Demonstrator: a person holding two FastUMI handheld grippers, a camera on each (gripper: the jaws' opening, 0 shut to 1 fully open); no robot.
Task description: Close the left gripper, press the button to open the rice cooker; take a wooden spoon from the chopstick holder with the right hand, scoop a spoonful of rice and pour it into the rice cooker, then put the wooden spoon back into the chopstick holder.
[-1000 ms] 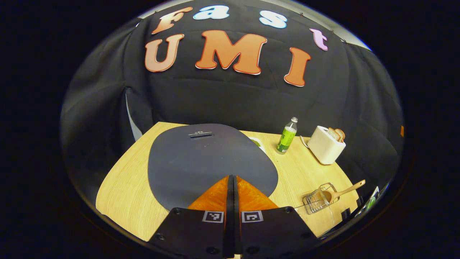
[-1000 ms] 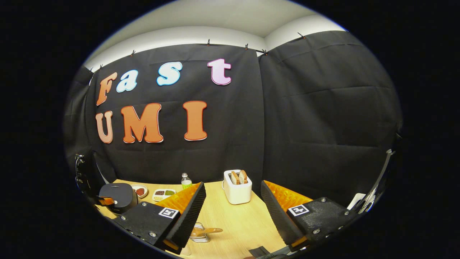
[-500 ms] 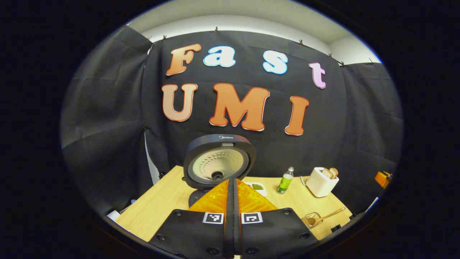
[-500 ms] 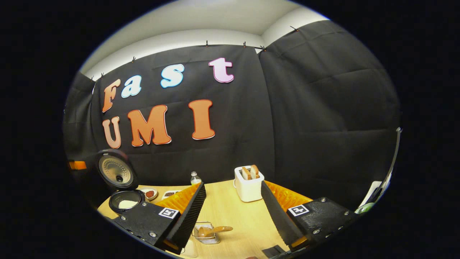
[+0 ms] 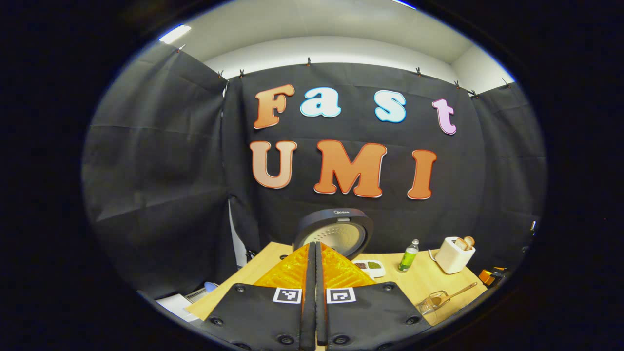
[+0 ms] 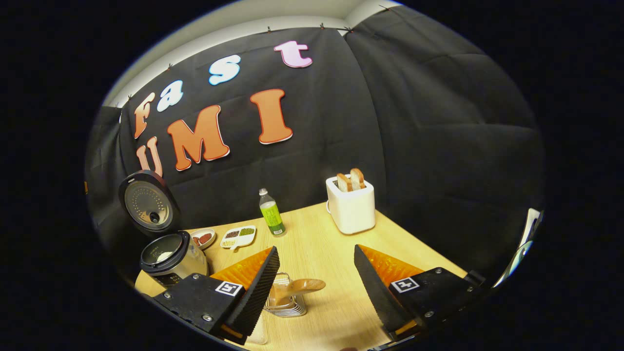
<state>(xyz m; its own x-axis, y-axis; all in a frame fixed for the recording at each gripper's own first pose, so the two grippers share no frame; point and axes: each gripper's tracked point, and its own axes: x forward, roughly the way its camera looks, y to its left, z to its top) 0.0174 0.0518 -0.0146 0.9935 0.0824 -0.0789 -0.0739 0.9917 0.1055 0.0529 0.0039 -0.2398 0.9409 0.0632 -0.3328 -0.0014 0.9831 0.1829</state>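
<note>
Backdrop: black cloth booth wall hanging behind a pale wooden tabletop (image 6: 336, 234), white ceiling peeking over the top.

Rice cooker: sitting at the tabletop's far left corner in the right gripper view, lid (image 6: 146, 202) standing straight up, pot (image 6: 170, 256) gaping open with something pale inside. Lid (image 5: 336, 231) also poking up just past the fingertips in the left gripper view.

Left gripper (image 5: 314, 273): jaws pressed flat together, gripping nothing, hanging above the tabletop, aiming toward the cooker.

Right gripper (image 6: 317, 287): jaws spread wide, holding nothing, pointing down at the chopstick holder.

Chopstick holder (image 6: 287, 302): wire basket between the right fingers, near the tabletop's front edge.

Wooden spoon (image 6: 297, 286): resting in the holder, handle sticking out to the right, nothing touching it yet. Also showing at lower right in the left gripper view (image 5: 453, 294).

Rice supply: can't really pin down. Small divided dish (image 6: 239, 236) and a little bowl (image 6: 202, 239) sitting beside the cooker, contents too tiny to call.

Bystanders: green bottle (image 6: 270, 214) and white toaster (image 6: 351, 202) with bread, well apart from the action.

Done so far: button step looking finished, judging by the raised lid.

Left to do: pretty much everything spoon-related, meaning grabbing, scooping, pouring, returning.

Progress guess: roughly a quarter in, looking like just starting the spoon pickup.
</note>
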